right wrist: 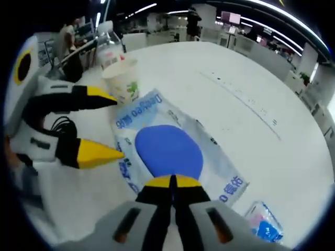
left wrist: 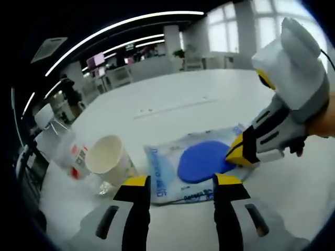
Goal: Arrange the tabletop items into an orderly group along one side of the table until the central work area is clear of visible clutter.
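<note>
The right hand-held gripper (right wrist: 172, 183) pinches the blue wipes pack (right wrist: 170, 149); the left hand-held gripper (left wrist: 175, 183) is wide. Next, slide it beside the cup (left wrist: 107, 157).

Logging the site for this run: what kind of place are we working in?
Probably an open-plan office. A large white table stands among rows of desks with wall screens, under long ceiling light strips, with big windows behind.

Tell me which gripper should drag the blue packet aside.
Right. The right gripper is shut on the packet's edge already; the left gripper hangs open beside it, nearer the cup.
</note>
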